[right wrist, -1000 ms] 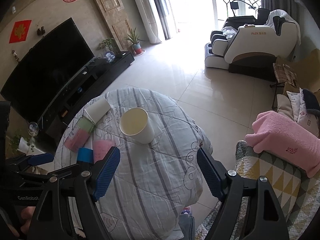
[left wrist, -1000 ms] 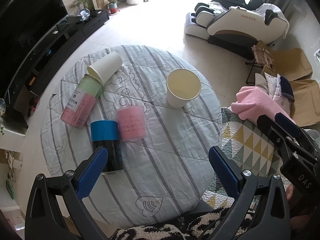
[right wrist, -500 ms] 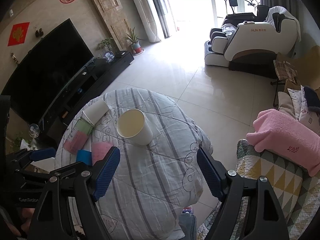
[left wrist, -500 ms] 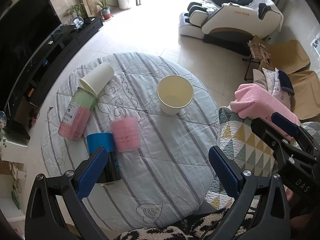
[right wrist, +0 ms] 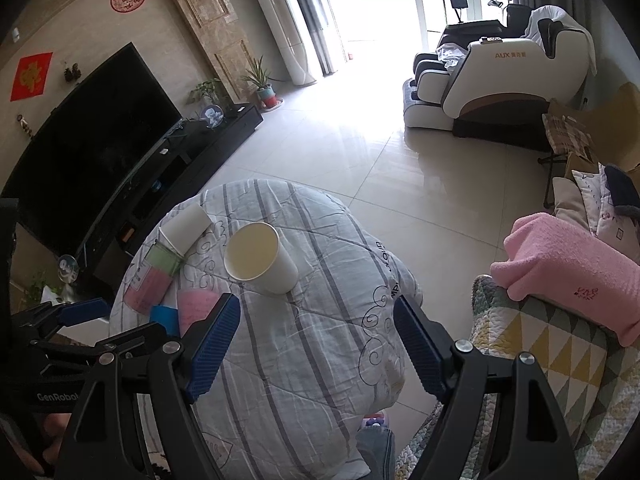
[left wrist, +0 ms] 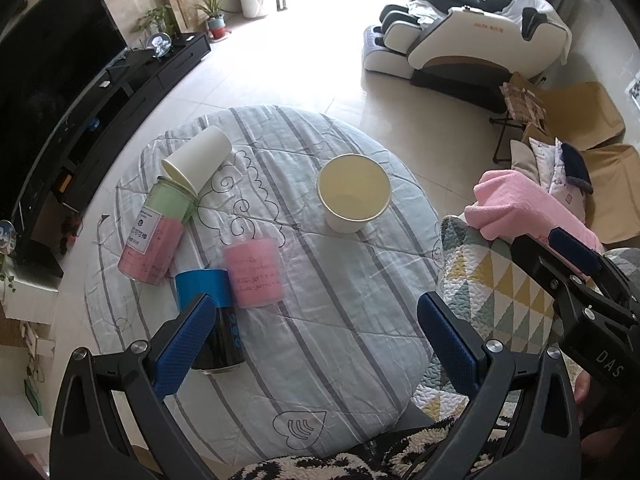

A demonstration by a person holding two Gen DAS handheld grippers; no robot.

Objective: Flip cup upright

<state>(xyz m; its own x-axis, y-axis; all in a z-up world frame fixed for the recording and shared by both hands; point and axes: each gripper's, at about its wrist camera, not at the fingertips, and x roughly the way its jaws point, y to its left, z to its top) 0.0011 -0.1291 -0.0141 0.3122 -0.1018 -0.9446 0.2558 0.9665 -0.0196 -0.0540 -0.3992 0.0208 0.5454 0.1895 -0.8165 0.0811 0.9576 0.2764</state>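
Observation:
A white paper cup lies on its side at the far left of the round table, mouth toward a pink-and-green jar. It also shows in the right wrist view. A wider white paper cup stands upright, mouth up, right of centre; it also shows in the right wrist view. My left gripper is open and empty above the table's near edge. My right gripper is open and empty, held back from the upright cup.
A pink cup and a blue-capped black can sit near the left gripper. A sofa with a patterned quilt and pink towel is to the right. A TV stand lies at the left, a massage chair beyond.
Both grippers have drawn back a little from the table, so the cups sit slightly farther off in view. The cups have not moved. Both grippers stay open.

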